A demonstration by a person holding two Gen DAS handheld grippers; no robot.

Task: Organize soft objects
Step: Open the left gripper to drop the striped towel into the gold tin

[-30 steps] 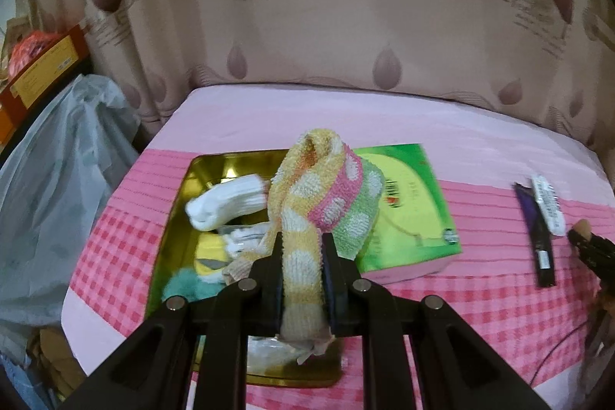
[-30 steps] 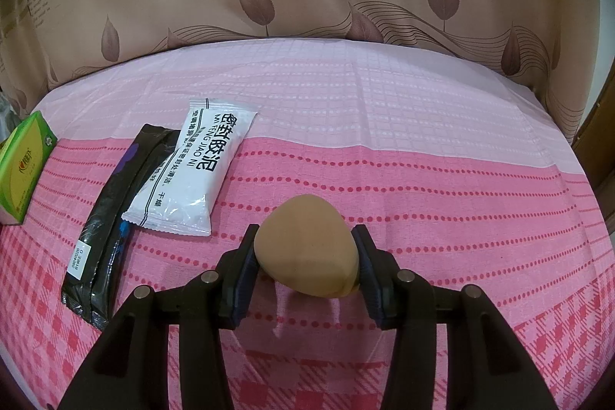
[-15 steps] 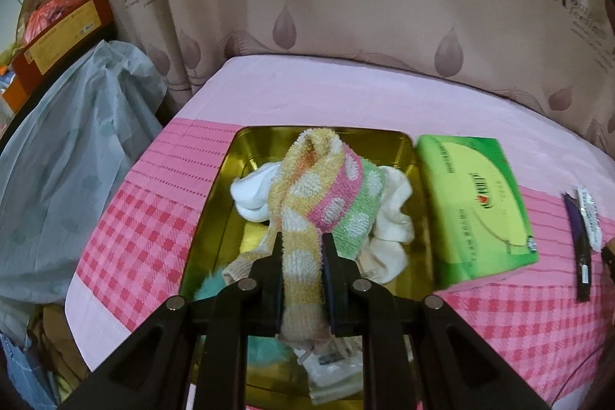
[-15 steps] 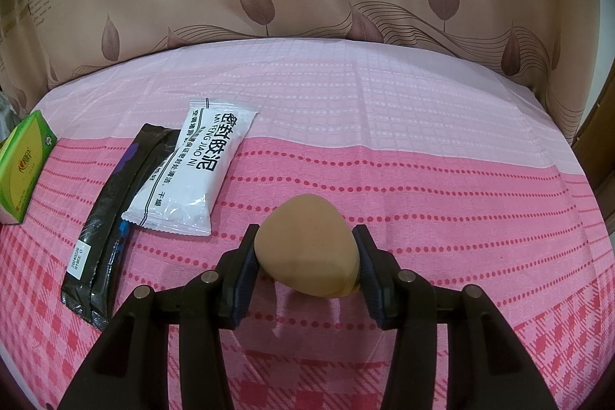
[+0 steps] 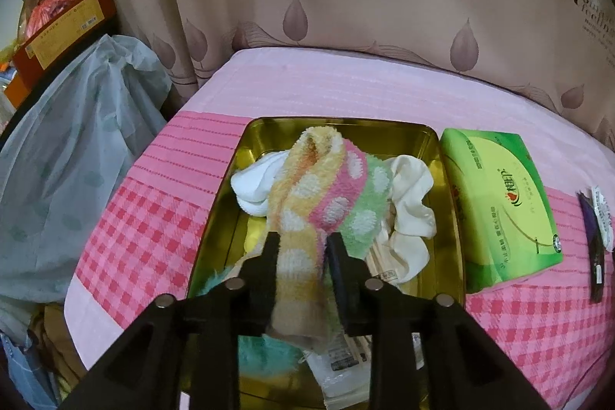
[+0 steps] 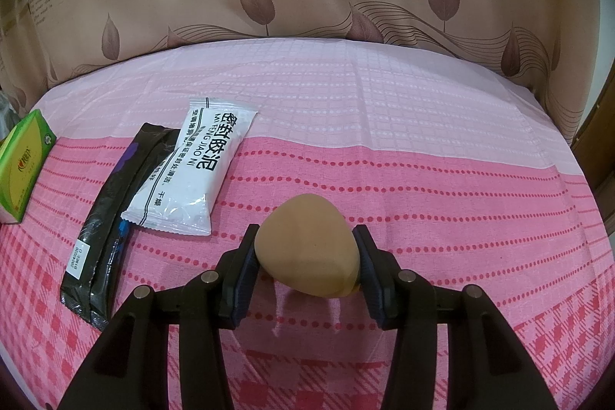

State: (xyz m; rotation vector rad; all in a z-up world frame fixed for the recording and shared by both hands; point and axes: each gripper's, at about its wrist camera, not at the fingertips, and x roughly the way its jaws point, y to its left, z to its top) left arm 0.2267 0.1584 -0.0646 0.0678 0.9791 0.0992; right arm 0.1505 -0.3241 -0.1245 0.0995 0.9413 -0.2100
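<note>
Left wrist, jaws opening around fluffy dotted sock [image 5: 307, 202], right jaws squeezing smooth rounded sponge [image 6: 307, 250]

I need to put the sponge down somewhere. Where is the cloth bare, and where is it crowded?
Bare: the pink cloth right of the white packet and beyond the sponge. Crowded: the gold tray, heaped with socks, with the green tissue pack beside it, then the black packet.

Soft socks crowd the gold metal tray [image 5: 447, 156]; a green tissue box [image 5: 499, 202] blocks its right side. The pink checked bed cover [image 6: 442, 156] lies open far right of the white sachet [image 6: 192, 175].
</note>
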